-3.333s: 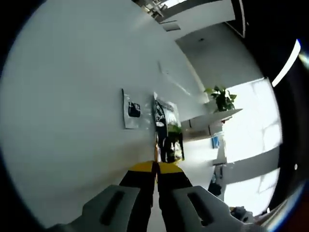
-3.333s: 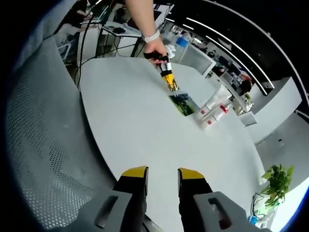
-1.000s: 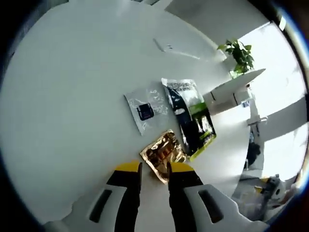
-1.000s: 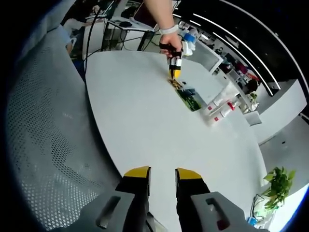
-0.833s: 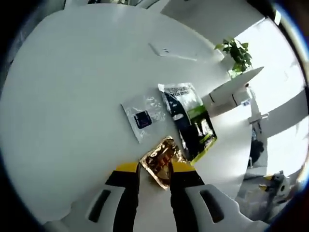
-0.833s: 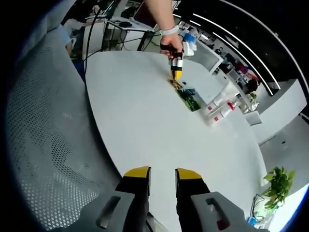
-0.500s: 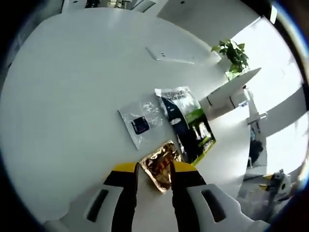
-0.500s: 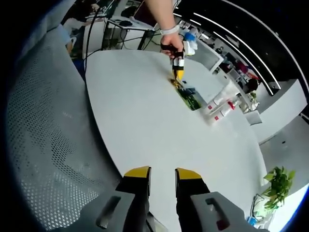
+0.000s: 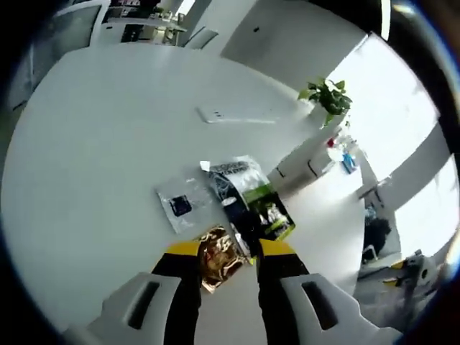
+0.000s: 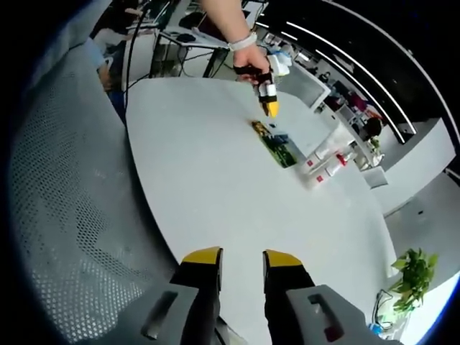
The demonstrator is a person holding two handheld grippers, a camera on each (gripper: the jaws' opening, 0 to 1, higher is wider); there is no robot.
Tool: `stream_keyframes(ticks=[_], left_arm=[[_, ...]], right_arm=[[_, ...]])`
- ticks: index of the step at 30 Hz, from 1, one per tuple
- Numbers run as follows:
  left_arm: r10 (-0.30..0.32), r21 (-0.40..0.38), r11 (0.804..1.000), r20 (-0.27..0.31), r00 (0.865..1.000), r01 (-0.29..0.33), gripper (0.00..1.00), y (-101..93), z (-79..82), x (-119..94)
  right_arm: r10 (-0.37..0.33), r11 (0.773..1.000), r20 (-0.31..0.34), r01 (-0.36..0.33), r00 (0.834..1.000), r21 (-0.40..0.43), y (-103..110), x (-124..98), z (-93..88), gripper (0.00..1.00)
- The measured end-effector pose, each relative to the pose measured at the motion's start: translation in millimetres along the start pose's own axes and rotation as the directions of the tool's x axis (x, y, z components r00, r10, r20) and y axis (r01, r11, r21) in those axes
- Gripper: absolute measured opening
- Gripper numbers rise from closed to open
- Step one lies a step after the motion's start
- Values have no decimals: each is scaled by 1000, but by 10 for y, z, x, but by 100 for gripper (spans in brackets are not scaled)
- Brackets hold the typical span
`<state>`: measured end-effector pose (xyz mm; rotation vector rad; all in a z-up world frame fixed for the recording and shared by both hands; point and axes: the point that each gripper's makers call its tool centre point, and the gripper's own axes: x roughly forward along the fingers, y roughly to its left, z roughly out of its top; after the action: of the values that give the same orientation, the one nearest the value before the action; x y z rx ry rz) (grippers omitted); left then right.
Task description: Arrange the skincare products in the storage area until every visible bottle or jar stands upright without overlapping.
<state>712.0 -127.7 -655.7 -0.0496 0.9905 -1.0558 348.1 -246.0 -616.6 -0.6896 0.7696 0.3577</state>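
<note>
Two white skincare tubes with red labels [image 10: 325, 159] lie on their sides on the white round table [image 10: 215, 194], beyond a dark green packet [image 10: 279, 149] and a gold foil packet [image 10: 259, 128]. My left gripper [image 10: 271, 109], held by a hand [image 10: 248, 61], hovers above the gold packet. In the left gripper view its jaws [image 9: 230, 250] stand open over the gold foil packet [image 9: 219, 257], which lies flat on the table. The dark green packet [image 9: 251, 201] and a clear packet [image 9: 180, 205] lie just beyond. My right gripper [image 10: 242, 256] is open and holds nothing, low at the near table edge.
A grey mesh chair [image 10: 65, 187] stands left of the table. A flat white plate [image 9: 224, 115] lies on the table [image 9: 93, 144] farther off. Potted plants [image 9: 323, 97] [image 10: 411, 272] stand past the table's far side. Desks and cables [image 10: 172, 36] lie behind the hand.
My left gripper has lifted up and back from the gold foil packet, which stays flat on the table. The right gripper has held still.
</note>
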Motion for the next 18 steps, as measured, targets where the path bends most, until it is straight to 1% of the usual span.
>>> stream_keyframes(ticks=[1,2,3,5,7,9,10,12,13,16,17,18], left_arm=[[-11,16,1000,2,1000,11,25,-100,-25,-57],[-11,22,1000,3,1000,11,26,-127,-30,-77],[-15,43,999,10,1000,15,27,-206,-37,-133],[-22,91,996,36,999,18,28,-329,-13,-240],[-24,105,994,48,999,19,28,-429,-7,-340],[-28,128,992,87,996,17,28,-546,44,-478],[-35,141,990,113,993,19,28,-623,77,-560],[-29,147,989,132,991,9,28,-696,87,-670],[-32,163,987,156,987,7,28,-770,100,-754],[-51,161,987,203,978,18,28,-951,79,-926],[-55,166,986,224,973,17,28,-1025,54,-998],[-54,168,986,228,972,15,28,-1040,45,-1015]], right_arm=[[-3,1000,3,3,1000,1,-5,-2,5,19],[-6,1000,7,6,1000,2,-10,-4,13,19],[-6,1000,11,6,1000,4,-9,-6,20,20],[-7,1000,17,7,1000,0,-7,-8,33,21],[-12,1000,26,12,1000,-1,-11,-14,48,22],[-17,1000,33,17,999,-1,-18,-21,58,22],[-20,1000,37,20,999,-1,-25,-28,68,23],[-26,1000,46,26,999,2,-37,-38,84,24],[-29,1000,51,29,998,4,-41,-42,92,24],[-33,999,59,33,998,2,-47,-53,109,25],[-34,999,60,34,998,3,-48,-55,112,26],[-35,999,66,34,997,5,-50,-57,120,26]])
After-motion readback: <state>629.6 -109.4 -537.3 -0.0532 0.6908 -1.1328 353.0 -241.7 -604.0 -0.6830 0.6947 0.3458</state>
